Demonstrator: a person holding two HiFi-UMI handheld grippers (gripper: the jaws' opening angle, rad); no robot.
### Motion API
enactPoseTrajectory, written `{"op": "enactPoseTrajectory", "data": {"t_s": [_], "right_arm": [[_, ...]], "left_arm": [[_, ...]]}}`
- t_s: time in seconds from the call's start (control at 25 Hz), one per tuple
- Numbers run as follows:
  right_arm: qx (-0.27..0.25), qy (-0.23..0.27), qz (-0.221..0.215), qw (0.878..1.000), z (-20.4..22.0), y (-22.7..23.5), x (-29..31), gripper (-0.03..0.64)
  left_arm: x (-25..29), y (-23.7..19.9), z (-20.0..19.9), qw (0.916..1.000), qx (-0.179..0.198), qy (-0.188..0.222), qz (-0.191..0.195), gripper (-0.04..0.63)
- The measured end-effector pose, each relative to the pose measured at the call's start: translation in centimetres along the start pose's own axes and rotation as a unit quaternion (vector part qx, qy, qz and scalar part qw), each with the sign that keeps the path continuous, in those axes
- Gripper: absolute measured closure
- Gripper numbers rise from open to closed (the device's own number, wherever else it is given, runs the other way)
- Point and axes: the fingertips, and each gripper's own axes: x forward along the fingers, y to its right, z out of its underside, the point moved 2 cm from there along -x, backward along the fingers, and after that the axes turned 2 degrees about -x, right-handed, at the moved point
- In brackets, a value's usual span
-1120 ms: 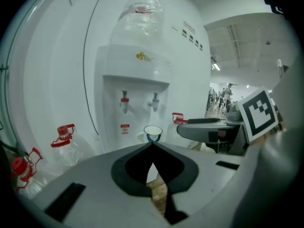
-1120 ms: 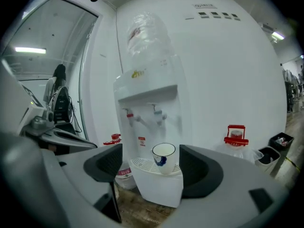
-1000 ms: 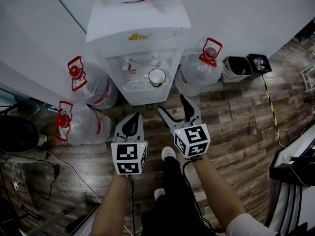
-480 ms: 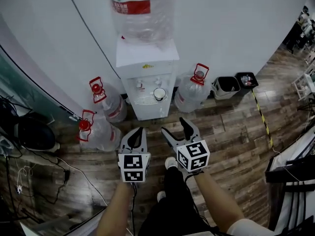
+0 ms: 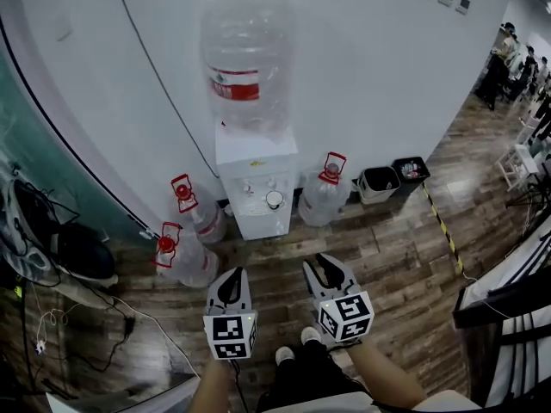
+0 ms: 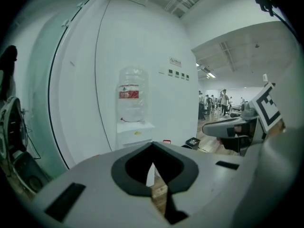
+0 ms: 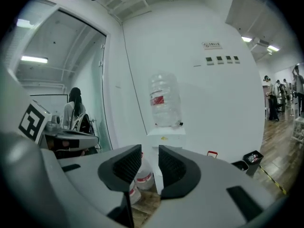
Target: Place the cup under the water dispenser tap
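Cup is sitting under the water dispenser tap, seemingly done; I'm closing the empty right tool, the left tool resting pinched together.

Cup too small for detail, dispenser lower part hidden behind left gripper, forearms cut off at btm edge

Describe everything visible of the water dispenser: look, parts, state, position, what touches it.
The water dispenser is a white upright cabinet against the white wall, standing on the wood floor. An inverted clear bottle with a red label sits on top. A white cup stands in its front recess. Spare bottles flank it.
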Motion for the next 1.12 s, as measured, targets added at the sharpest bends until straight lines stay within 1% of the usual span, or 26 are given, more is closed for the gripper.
{"op": "enactPoseTrajectory", "data": {"t_s": [0.12,0.2,0.28,0.36,0.44,0.6,0.84,1.12], "right_arm": [[0.005,0.021,-0.005,1.000,-3.0,-0.9,-2.3,0.538],[-0.003,0.034,-0.006,0.999,-4.7,-1.4,-3.9,0.574],[-0.001,0.044,-0.006,0.999,-5.8,-1.5,-5.6,0.592],[0.007,0.048,-0.008,0.999,-6.7,-1.1,-6.9,0.595],[0.004,0.047,-0.009,0.999,-7.2,-0.9,-8.0,0.595],[-0.019,0.042,-0.020,0.999,-7.6,-0.9,-9.5,0.595],[-0.019,0.032,-0.045,0.998,-7.8,-0.7,-10.6,0.595],[-0.014,0.038,-0.052,0.998,-8.6,0.1,-10.8,0.595]], "left_arm": [[-2.0,1.1,-1.9,0.9998,-0.015,0.016,-0.003,0.545],[-3.1,2.5,-2.7,0.9992,-0.035,0.020,0.005,0.545],[-3.9,4.1,-3.6,0.9987,-0.044,0.025,0.011,0.545],[-4.5,5.7,-4.6,0.9989,-0.030,0.035,0.010,0.545],[-5.0,6.9,-5.4,0.9989,-0.020,0.042,0.010,0.545],[-6.1,8.4,-7.0,0.9982,-0.025,0.054,0.013,0.545],[-6.4,9.7,-8.6,0.9979,-0.019,0.062,0.002,0.546],[-6.2,10.5,-9.1,0.9979,-0.019,0.061,0.000,0.545]]}}
